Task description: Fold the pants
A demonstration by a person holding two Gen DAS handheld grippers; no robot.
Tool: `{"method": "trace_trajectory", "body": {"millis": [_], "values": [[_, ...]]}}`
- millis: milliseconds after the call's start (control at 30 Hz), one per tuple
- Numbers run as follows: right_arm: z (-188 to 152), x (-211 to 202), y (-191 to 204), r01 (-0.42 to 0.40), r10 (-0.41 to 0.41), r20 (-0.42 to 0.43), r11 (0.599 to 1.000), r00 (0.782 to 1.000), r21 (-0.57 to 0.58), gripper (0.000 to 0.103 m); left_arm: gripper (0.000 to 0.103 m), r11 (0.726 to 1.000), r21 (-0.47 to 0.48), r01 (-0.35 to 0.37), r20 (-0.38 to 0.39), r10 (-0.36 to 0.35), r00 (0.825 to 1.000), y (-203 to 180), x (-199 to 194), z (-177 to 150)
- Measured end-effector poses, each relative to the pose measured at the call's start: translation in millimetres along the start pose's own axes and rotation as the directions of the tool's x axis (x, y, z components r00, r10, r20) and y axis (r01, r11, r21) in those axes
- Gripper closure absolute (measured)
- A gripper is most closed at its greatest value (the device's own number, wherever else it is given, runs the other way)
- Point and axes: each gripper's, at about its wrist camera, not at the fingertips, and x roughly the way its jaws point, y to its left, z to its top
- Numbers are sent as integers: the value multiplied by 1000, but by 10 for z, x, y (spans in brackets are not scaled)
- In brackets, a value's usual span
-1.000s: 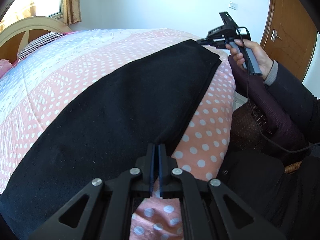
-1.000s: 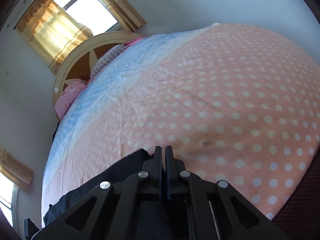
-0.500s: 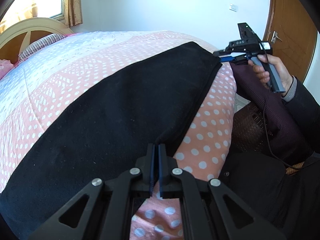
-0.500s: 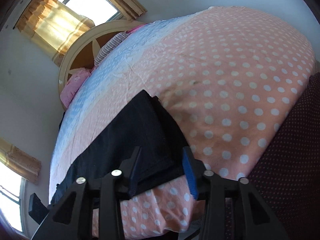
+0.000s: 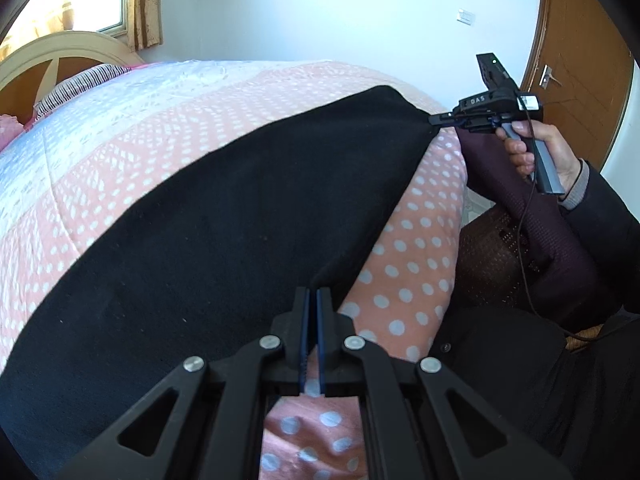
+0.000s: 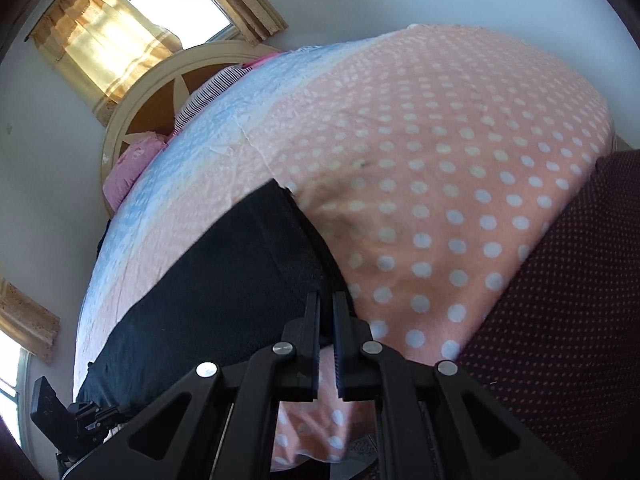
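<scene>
pants point(image 5: 224, 216): black, flat, stretched lengthwise on polka-dot bed point(image 5: 404, 248) | left claw point(image 5: 313, 300): clenched on hem | right claw point(image 6: 327, 304): just closed, clenched on corner

Only one readable mark: pale letters "DAS" on the side of the black plastic body of the right gripper point(image 5: 440, 120), seen from the left wrist. Nothing legible elsewhere in either view.
</scene>
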Motion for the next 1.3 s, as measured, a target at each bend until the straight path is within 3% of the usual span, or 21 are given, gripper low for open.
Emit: {"method": "trace_trajectory", "body": {"millis": [167,233,300,333,433,467,500,533,633,767,867,933,1000,1067,1167,1300], "values": [[0,-1,26,2,-2,-4,999,1000,-35,97,100,1000,-9,5,14,-5,1000,21,-24,-11],[-11,-39,104,34,-33,21,998,999,-57,92,99,1000,-9,4,24,-4,1000,7,-67,-14],[6,-152,210,109,-102,86,990,991,-86,66,98,1000,4,-26,50,26,998,-27,-164,-15],[7,-236,275,136,-121,134,985,984,-103,62,96,999,4,-32,74,32,997,-33,-239,-22],[-6,-408,512,103,-71,203,983,977,-151,61,81,997,-15,-73,122,74,990,9,-443,-70],[-30,-420,626,66,-28,203,981,979,-182,61,69,994,-22,-108,132,110,985,34,-487,-90],[-65,-404,760,31,13,193,974,981,-223,61,57,988,-30,-150,139,153,978,64,-514,-106],[-107,-362,898,2,46,171,963,984,-270,61,54,981,-43,-191,139,195,971,106,-524,-121],[-273,-144,1308,-79,116,73,916,991,-394,61,53,970,-111,-214,104,225,969,257,-456,-162],[-586,151,1738,-138,134,-45,850,990,-508,61,53,967,-137,-214,50,222,974,317,-285,-251],[-949,404,1967,-152,50,-180,773,982,-616,61,53,969,-143,-204,43,212,976,317,-230,-340],[-1119,398,2055,-86,-8,-131,715,991,-694,61,53,968,-169,-184,43,194,980,359,-254,-360],[-1123,378,2128,-118,8,-160,711,987,-693,61,53,967,-178,-182,46,193,980,404,-292,-381],[-1099,313,2221,-199,99,-186,723,978,-662,61,52,966,-179,-187,47,198,979,412,-291,-388],[-1184,302,2483,-263,175,-197,685,965,-680,61,49,963,-186,-197,45,208,977,413,-295,-396],[-1392,468,2748,-368,220,-298,640,929,-675,61,41,954,-197,-225,37,237,971,401,-300,-374]]}}
